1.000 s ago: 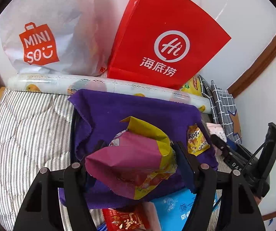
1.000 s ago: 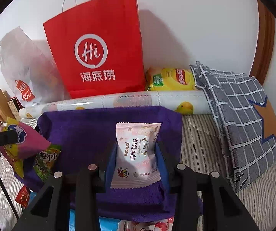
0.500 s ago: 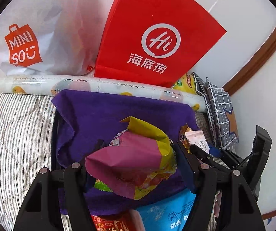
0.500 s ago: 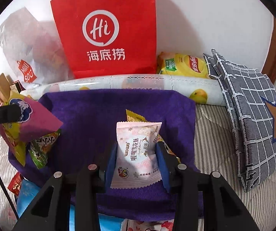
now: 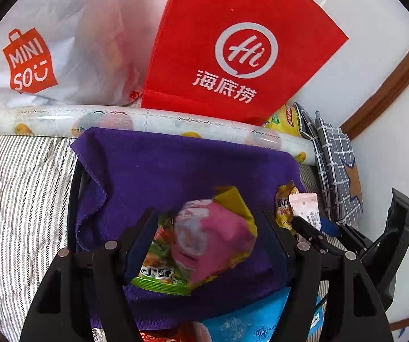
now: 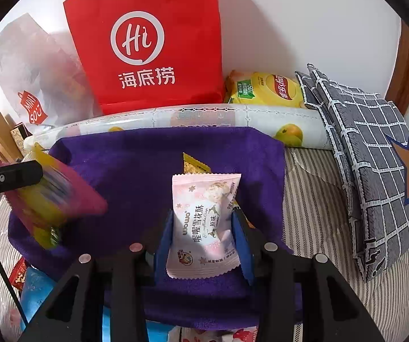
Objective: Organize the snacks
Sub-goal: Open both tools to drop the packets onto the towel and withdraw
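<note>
From the left wrist camera, the left gripper (image 5: 208, 238) hangs over a purple towel (image 5: 176, 171) spread across a striped quilt (image 5: 19, 193). Between its blue pads sits a pink-and-yellow snack bag (image 5: 218, 239), blurred, with a green snack packet (image 5: 161, 268) lying under it on the towel. The near pad seems to stand off the bag, so I cannot tell whether the bag is gripped or merely lies between the jaws, which are set fairly wide. At the right edge the right gripper (image 5: 310, 222) reaches in with a small pale pink packet (image 5: 304, 208), just beside a yellow snack packet (image 5: 285, 202). Behind the towel lies a rolled fruit-print sheet (image 5: 147, 119); a red Haidilao paper bag (image 5: 233, 51) and a white Miniso bag (image 5: 47, 51) lean on the wall.

From the right wrist camera, the right gripper (image 6: 204, 242) has the pale pink snowflake-crisp packet (image 6: 204, 225) upright between its blue pads, both touching the packet's sides; the jaws are narrow and have just been easing apart. It is held over the near part of the purple towel (image 6: 133, 176), with the yellow packet (image 6: 194, 165) peeking out behind it. At the left, the left gripper's finger (image 6: 8, 176) lies against the blurred pink-and-yellow bag (image 6: 53, 199). A yellow Lay's chip bag (image 6: 264, 89) rests beside a grey checked cushion (image 6: 375, 156).
</note>
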Tool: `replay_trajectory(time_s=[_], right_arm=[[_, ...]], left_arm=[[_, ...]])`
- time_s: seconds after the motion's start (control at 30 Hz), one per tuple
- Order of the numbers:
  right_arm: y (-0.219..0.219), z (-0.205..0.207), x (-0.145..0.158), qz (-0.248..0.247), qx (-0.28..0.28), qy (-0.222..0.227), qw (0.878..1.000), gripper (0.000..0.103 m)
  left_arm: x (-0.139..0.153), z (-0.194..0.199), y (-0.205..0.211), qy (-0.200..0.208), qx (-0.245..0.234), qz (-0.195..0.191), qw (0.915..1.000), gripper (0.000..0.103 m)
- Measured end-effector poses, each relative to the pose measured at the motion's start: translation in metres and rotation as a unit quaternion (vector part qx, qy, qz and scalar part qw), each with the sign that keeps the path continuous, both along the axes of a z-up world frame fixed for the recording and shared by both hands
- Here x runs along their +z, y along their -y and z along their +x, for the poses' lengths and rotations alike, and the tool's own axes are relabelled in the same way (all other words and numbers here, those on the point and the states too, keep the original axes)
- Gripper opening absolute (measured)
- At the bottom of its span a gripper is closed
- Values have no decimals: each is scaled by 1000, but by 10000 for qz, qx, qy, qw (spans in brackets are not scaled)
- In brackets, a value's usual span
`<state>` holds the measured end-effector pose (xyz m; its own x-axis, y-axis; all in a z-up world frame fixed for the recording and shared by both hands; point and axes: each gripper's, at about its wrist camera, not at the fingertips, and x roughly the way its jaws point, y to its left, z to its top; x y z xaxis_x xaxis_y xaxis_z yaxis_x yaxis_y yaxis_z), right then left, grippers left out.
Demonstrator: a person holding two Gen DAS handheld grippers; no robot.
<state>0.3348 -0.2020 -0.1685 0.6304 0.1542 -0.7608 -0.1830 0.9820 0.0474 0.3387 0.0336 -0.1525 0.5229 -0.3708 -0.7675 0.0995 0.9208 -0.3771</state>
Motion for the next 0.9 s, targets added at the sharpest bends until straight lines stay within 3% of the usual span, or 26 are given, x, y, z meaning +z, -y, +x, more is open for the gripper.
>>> replay_trajectory(time_s=[0.33,0.5,0.73,0.9], right_arm=[[6,-11,18,34,-154,178,9997,54],[15,-26,30,30,-308,294,9991,68],[28,-56,58,-23,-523,491,9974,72],[29,-89,83,-386,-792,865,9923,89]], left_arm=[[11,-10,0,55,14,10,10000,74],[22,-25,-1,140,40,45,9999,74],[45,-60,3,365,-12,126,9993,74],[63,-89,5,575,26,380,9976,74]])
